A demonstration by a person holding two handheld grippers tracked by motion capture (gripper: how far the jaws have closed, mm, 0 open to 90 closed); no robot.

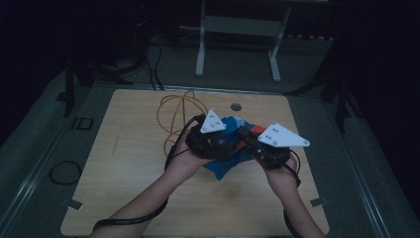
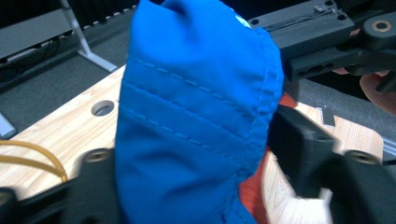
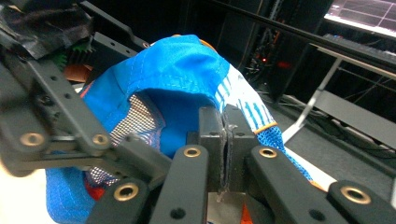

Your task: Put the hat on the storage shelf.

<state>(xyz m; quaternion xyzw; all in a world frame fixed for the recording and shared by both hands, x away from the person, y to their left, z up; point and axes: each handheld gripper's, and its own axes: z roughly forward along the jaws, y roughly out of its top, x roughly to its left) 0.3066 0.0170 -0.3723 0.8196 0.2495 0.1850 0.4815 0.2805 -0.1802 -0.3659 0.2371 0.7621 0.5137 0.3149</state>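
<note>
A: Where does the blue garment (image 1: pixel 229 158) sit right now?

B: Bunched up between the two hands, lifted just off the counter (image 1: pixel 129 163) toward its far right part. The right gripper (image 3: pixel 225 140) has its jaws pinched together on a hem. The left gripper (image 2: pixel 196 154) has fabric between its jaws, but whether the pads bite I can't tell.

A: What could go wrong?

B: If the left one catches only a loose fold, pulling the hands apart could slip it free and the cloth would sag from the right pinch alone. The yellow cord (image 1: pixel 173 111) near the far edge could also snag a cable.

A: Anything unclear?

B: The garment's shape. Mesh lining and orange trim show, yet the rest is crumpled; the high view is dim.
</note>
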